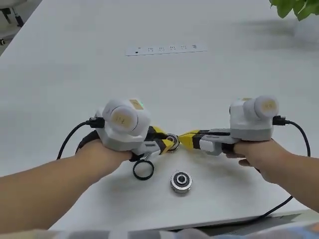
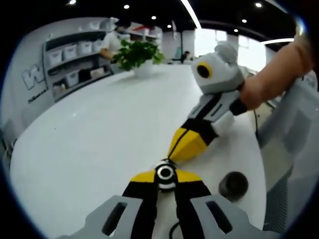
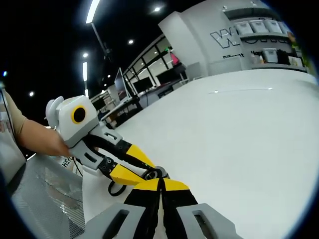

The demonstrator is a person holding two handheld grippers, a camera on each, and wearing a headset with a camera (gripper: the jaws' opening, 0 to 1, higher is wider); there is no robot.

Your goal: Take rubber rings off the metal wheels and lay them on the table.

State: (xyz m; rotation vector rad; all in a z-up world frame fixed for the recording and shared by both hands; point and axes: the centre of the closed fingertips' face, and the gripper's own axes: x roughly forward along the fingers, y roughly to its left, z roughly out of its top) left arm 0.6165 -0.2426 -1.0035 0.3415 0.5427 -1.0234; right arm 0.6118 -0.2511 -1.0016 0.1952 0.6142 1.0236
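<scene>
My left gripper (image 1: 168, 144) is shut on a small metal wheel (image 2: 165, 174) that wears a black rubber ring, held just above the table. My right gripper (image 1: 183, 139) meets it from the right, its yellow jaws closed and pinching the ring's edge (image 3: 152, 174). In the left gripper view the right gripper's tips touch the top of the wheel. A loose black rubber ring (image 1: 143, 170) lies on the table under my left hand. A bare metal wheel (image 1: 181, 181) sits on the table in front of both grippers.
The white table (image 1: 164, 84) stretches far ahead, with a flush socket strip (image 1: 165, 49) set in its middle. A green plant (image 1: 294, 7) stands at the far right corner. The table's near edge runs just below the loose wheel. Cables trail from both grippers.
</scene>
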